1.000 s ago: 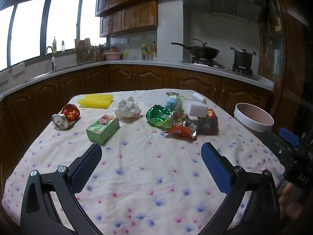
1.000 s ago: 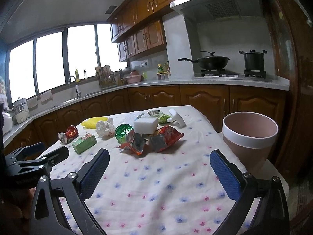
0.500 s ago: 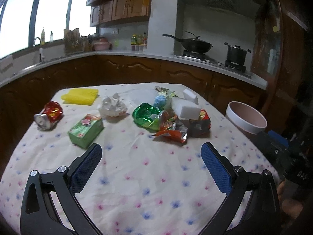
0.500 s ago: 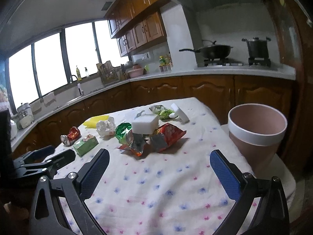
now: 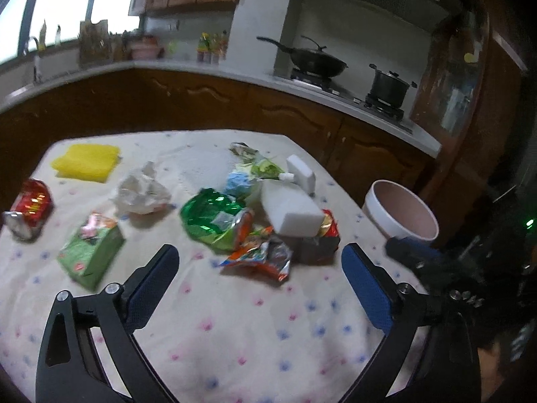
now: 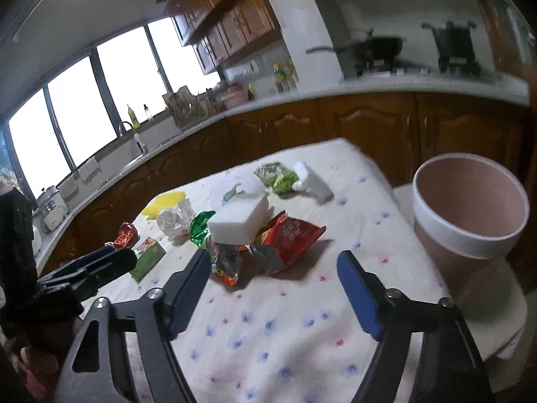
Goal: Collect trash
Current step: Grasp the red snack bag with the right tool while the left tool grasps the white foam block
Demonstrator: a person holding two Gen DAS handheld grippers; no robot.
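Trash all on the floral tablecloth (image 5: 235,329), none of it collected as far as the views show: the pink bin with white rim (image 6: 470,221) shows a bare pink inside where you can see in, bottom hidden. So you're at the start, everything left to do.

Your left gripper (image 5: 260,275) is spread wide, nothing between the blue pads, hovering over bare cloth just short of the central pile. Your right gripper (image 6: 272,278) is likewise wide apart and carrying nothing, aimed at the same pile from the bin side.

Pile, mid-table: crumpled orange-silver snack wrapper (image 5: 261,258) nearest you, touching the shiny green foil bag (image 5: 213,221); a white foam block (image 5: 290,213) lies on top of a red chip bag (image 6: 290,235). Behind those, a blue crumpled ball (image 5: 239,184), a green-white pouch (image 5: 260,164) and a small white spouted bottle (image 6: 312,181) lying flat.

Off to your left, apart from the pile: crumpled white tissue (image 5: 142,194), green printed carton (image 5: 90,252), crushed red can (image 5: 28,211) on its side, yellow sponge cloth (image 5: 85,163) at the far corner.

The bin stands off the table's right edge, near the right gripper. Wrappers look light and crinkly, likely to slip or spring; frames are motion-blurred, so fine detail is unclear.
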